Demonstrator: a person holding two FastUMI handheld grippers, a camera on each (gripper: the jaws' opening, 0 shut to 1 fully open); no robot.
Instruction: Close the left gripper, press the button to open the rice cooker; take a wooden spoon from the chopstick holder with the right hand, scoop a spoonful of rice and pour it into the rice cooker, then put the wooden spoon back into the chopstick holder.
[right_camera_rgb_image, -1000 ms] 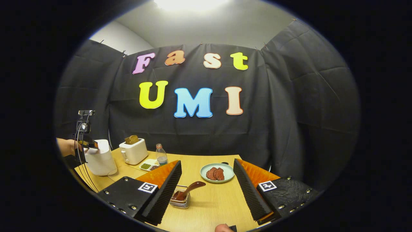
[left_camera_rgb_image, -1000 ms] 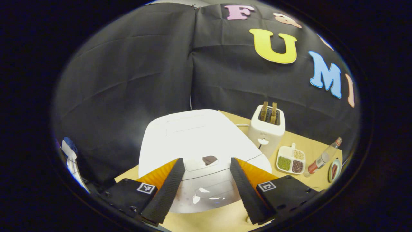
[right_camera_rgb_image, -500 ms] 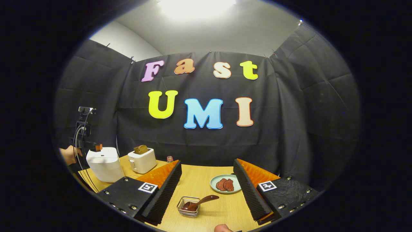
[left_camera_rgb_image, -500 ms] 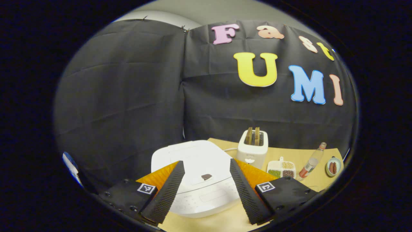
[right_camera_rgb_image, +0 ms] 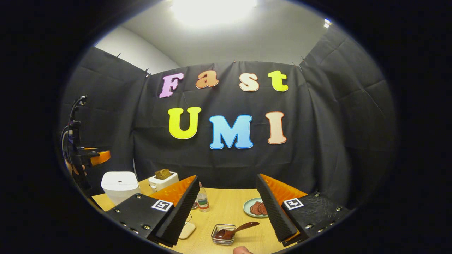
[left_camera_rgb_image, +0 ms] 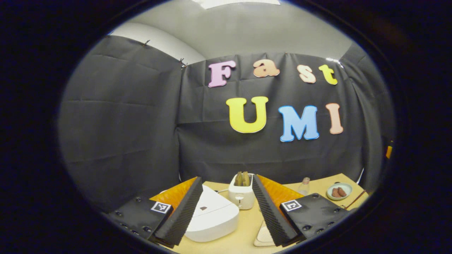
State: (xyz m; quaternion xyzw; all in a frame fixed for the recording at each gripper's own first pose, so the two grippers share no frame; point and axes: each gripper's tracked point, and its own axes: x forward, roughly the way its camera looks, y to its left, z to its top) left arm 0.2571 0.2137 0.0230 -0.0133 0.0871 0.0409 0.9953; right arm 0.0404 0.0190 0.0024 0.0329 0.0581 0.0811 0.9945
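Both grippers have risen and drawn back from the table since a second ago. We keep the left gripper [left_camera_rgb_image: 223, 206] wide, and the right gripper [right_camera_rgb_image: 226, 208] wide too, holding nothing. With its lid down, the rice cooker [left_camera_rgb_image: 212, 217] may be unopened or closed again. The right gripper view adds the wooden spoon [right_camera_rgb_image: 236, 230] lying in the chopstick holder [right_camera_rgb_image: 223, 235], near our fingers.

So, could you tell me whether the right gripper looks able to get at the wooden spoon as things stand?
Probably yes: the right gripper has its jaws open, and the wooden spoon rests in the chopstick holder just ahead with nothing between them.
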